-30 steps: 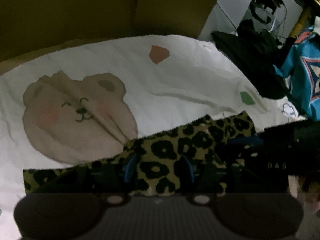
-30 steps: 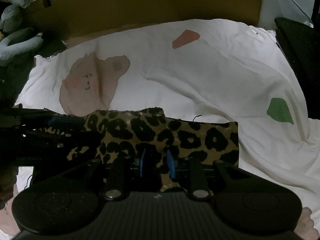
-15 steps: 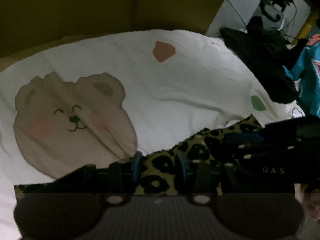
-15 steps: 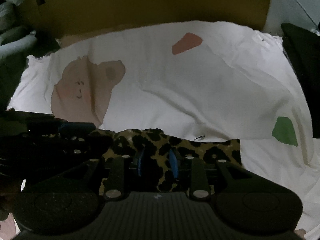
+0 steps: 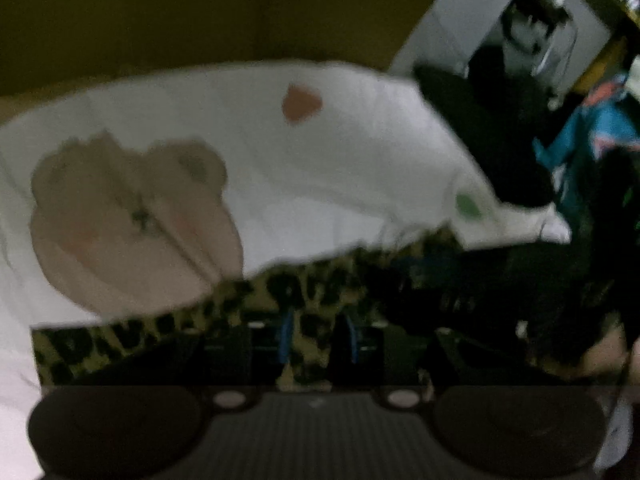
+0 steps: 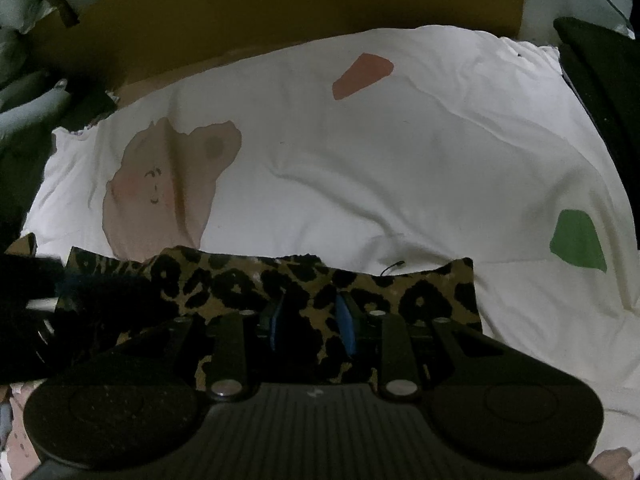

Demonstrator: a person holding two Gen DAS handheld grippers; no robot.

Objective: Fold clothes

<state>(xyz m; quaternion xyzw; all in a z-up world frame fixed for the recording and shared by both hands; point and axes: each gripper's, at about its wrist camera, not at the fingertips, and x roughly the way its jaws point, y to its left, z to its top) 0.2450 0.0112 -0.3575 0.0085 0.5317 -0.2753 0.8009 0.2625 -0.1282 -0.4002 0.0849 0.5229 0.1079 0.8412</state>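
A leopard-print garment (image 6: 404, 292) hangs in a folded band across the near edge of a white bed sheet (image 6: 400, 160). My right gripper (image 6: 310, 320) is shut on its top edge, with cloth bunched between the blue pads (image 6: 347, 324). In the blurred left wrist view the same garment (image 5: 256, 300) stretches left to right, and my left gripper (image 5: 318, 336) is shut on it. The left gripper's dark body (image 6: 80, 296) shows at the left of the right wrist view, close beside the right one. The garment's lower part is hidden behind the grippers.
The sheet carries a bear face print (image 6: 168, 192), an orange patch (image 6: 362, 76) and a green patch (image 6: 578, 240). A brown board (image 6: 300, 4) stands behind the bed. Dark clothes (image 5: 500, 132) and a teal garment (image 5: 596, 132) lie to the right.
Both grippers keep their hold on the leopard garment. More of it shows again than half a second ago, and the left wrist view has gone blurred from motion.
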